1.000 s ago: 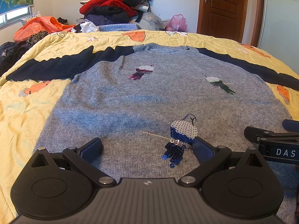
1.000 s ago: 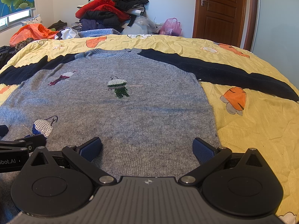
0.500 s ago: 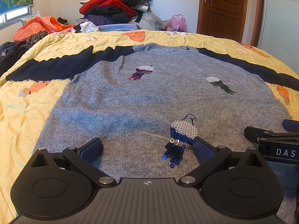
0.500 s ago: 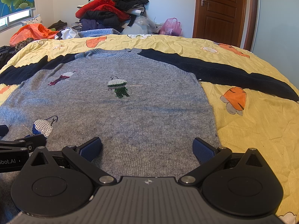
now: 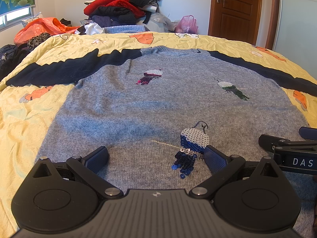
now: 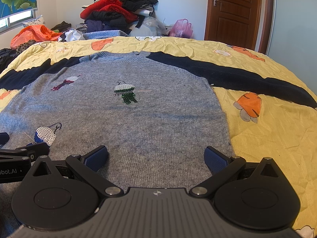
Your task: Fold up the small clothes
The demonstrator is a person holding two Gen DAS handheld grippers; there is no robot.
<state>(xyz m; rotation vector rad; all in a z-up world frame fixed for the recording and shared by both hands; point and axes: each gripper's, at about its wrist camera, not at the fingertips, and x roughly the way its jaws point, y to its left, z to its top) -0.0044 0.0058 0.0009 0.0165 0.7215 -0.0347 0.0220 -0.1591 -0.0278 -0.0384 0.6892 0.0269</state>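
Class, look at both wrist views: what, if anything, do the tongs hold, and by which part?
Nothing is held. The left tongs and right tongs are both open over the hem end of the grey sweater, which lies flat on the bed.

The sweater's (image 5: 150, 111) near hem hides behind the left gripper (image 5: 156, 158); the right picture's edge cuts its sleeve (image 6: 247, 83).

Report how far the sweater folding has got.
Done: the grey knit sweater with navy sleeves lies spread flat on the yellow bedspread. In hand: nothing; left gripper and right gripper are open at its hem. Left: every fold.
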